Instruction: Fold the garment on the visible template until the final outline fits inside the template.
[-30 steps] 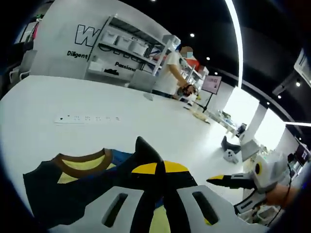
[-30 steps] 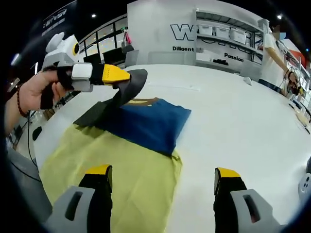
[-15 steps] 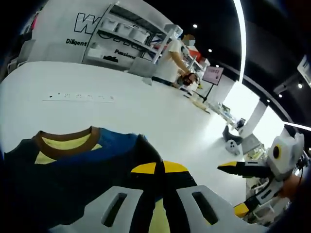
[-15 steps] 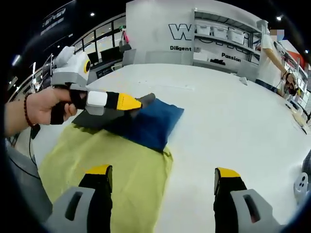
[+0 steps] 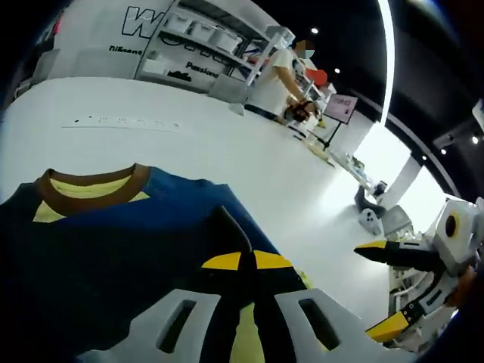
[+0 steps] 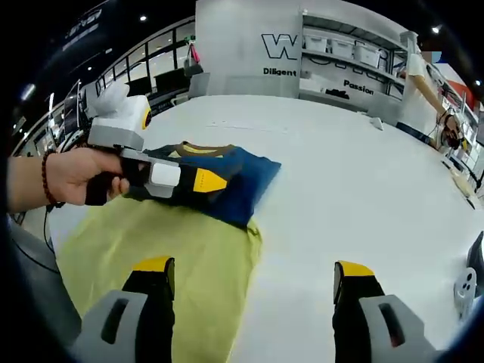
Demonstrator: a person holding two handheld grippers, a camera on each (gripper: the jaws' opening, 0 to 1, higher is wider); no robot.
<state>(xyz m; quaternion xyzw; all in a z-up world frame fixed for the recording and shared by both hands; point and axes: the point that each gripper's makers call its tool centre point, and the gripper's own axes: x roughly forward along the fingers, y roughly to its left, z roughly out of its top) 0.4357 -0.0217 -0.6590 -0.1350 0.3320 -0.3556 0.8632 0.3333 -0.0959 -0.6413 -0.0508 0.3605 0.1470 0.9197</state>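
Navy garment (image 5: 113,242) pinched in left claw (image 5: 242,261).

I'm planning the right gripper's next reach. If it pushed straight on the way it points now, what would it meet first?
Probably bare white table: the right gripper hangs open, with the yellow template and blue garment left of its line. Depth is unclear.

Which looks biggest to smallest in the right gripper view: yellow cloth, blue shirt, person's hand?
1. Yellow cloth
2. Blue shirt
3. Person's hand, though it is nearer the camera than the shirt, so their order is unsure.
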